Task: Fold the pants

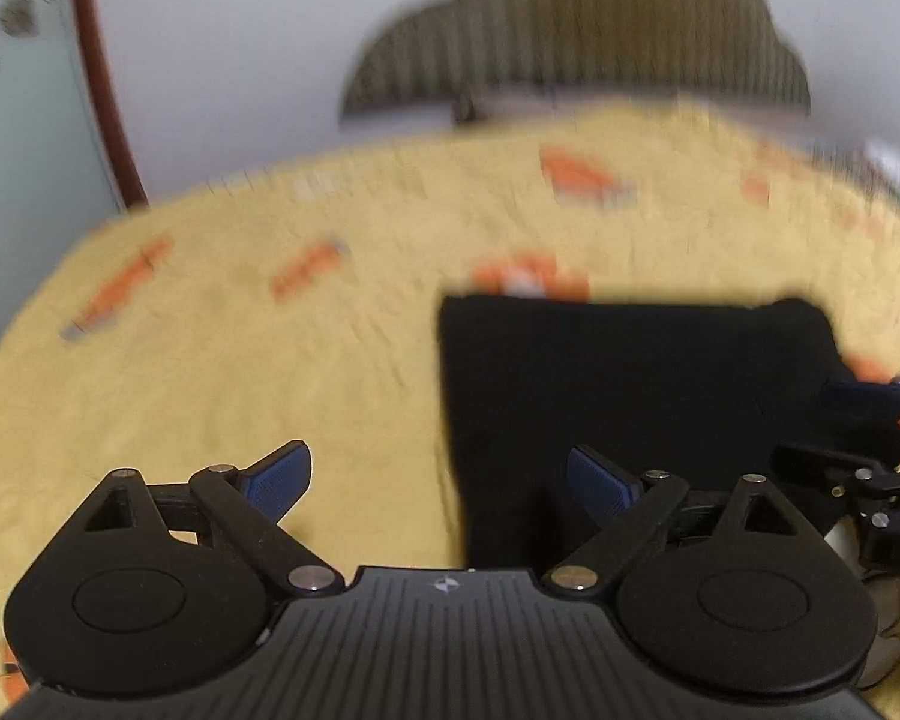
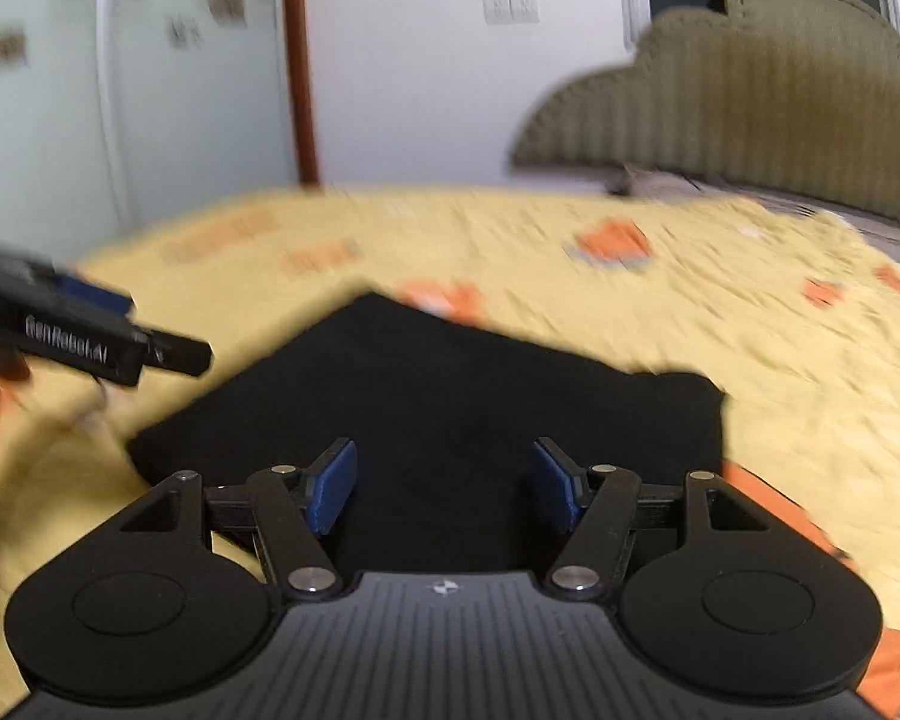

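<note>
The black pants lie folded into a compact rectangle on the yellow bedspread. My left gripper is open and empty, above the pants' near left edge. My right gripper is open and empty, over the near part of the pants. The right gripper also shows at the right edge of the left wrist view. The left gripper shows at the left edge of the right wrist view. Both views are motion-blurred.
The yellow bedspread with orange prints covers the bed. An olive ribbed headboard stands at the far side. A white wall and a door with a brown frame are behind.
</note>
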### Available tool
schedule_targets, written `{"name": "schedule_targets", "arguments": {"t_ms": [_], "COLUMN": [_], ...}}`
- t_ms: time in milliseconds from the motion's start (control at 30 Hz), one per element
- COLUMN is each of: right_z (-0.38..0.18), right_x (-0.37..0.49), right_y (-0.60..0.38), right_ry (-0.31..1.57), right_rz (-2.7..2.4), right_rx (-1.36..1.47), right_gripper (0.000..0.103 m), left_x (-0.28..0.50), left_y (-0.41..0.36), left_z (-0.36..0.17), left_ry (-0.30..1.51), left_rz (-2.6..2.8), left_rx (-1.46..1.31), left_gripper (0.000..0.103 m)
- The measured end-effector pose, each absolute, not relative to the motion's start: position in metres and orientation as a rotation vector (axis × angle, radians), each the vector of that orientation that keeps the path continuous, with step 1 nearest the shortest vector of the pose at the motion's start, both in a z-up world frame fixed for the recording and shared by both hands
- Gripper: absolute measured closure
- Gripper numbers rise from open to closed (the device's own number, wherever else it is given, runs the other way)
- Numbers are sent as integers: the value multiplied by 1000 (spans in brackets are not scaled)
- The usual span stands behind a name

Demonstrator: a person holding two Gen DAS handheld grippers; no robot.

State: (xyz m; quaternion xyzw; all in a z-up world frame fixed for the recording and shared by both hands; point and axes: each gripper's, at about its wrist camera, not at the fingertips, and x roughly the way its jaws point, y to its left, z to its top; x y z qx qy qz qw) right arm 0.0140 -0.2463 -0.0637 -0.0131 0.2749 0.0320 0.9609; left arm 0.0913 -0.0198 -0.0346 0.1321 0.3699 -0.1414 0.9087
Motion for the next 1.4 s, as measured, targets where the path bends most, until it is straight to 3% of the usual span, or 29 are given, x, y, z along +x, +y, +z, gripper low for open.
{"name": "schedule_targets", "arguments": {"t_ms": [67,167,367,467,533,600,767,933,1067,1200,1333,1400], "right_z": [-74,-65,-33,-31,-37,-48,-64,-36,-55,-50,-25,-27], "right_x": [9,4,67,125,162,192,231,188,186,168,101,71], "right_y": [-242,-245,-226,-206,-194,-183,-183,-203,-191,-202,-229,-246], "right_ry": [594,598,476,521,589,682,752,651,741,696,554,565], "right_rz": [94,127,253,324,390,430,407,400,374,244,134,118], "right_rx": [-107,-109,-102,-162,-180,-207,-123,-91,-210,-212,-248,-220], "right_gripper": [39,39,39,39,56,65,67,66,66,61,37,37], "left_x": [95,78,65,66,60,63,62,51,74,72,71,71], "left_y": [-22,-3,1,-12,-24,-36,-52,-44,-60,-70,-77,-79], "left_z": [-62,-63,-23,-19,-24,-37,-66,-43,-67,-57,-40,-36], "left_ry": [850,835,631,606,611,643,730,658,831,821,806,819], "left_rz": [-277,-283,-288,-439,-526,-579,-567,-549,-547,-486,-435,-435], "left_rx": [296,261,262,218,214,242,292,252,237,243,220,186], "left_gripper": [10,10,12,12,11,12,12,9,4,5,4,3]}}
